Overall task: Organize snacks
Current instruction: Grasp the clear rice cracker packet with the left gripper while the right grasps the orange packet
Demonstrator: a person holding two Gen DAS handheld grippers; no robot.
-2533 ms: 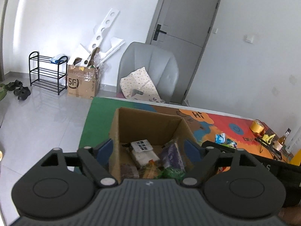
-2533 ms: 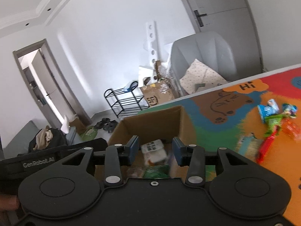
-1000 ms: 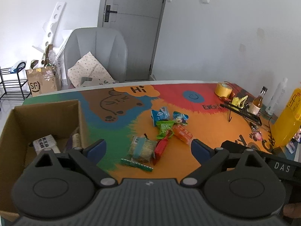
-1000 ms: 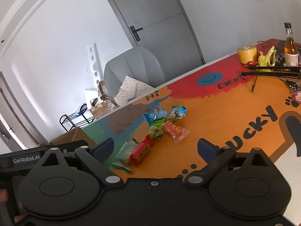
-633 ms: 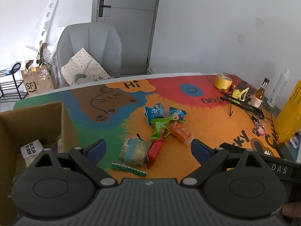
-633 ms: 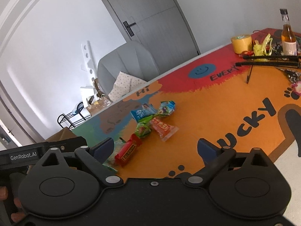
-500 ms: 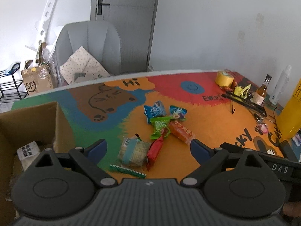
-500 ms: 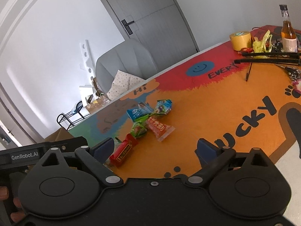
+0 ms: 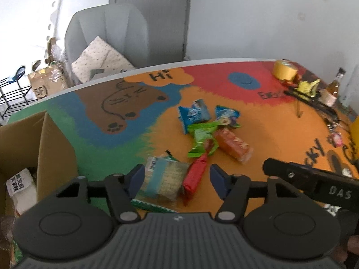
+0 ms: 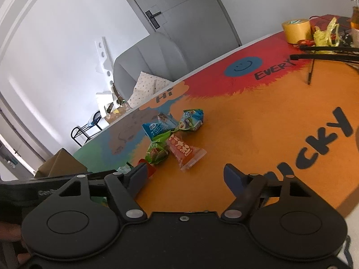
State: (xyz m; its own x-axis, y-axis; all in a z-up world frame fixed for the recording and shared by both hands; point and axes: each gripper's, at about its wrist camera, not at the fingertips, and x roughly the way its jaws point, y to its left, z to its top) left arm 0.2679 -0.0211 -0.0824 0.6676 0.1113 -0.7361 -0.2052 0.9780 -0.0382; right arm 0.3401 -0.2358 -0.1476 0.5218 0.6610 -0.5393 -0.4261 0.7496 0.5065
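Snacks lie clustered mid-table, right of the box [image 9: 56,139], which holds a white packet [image 9: 21,183]. Left gripper [image 9: 176,177], jaws apart, brackets the clear pack [image 9: 165,178] and red bar [image 9: 195,176]; the bar's long axis runs away from the camera. Right gripper [image 10: 186,174] gapes over bare mat [image 10: 258,121].

the table [image 9: 269,134] wears a bright mat (orange, red, blue, green, with a brown cat). near its middle lie snacks in a loose cluster: two blue packs [image 9: 194,114], a green pack [image 9: 200,139], an orange pack [image 9: 233,145], a red bar [image 9: 195,177], and a clear cracker pack [image 9: 163,179]. a box [image 9: 44,148] sits at the left edge, a tape roll [image 9: 285,69] and bottle [image 9: 335,85] at the far right corner.
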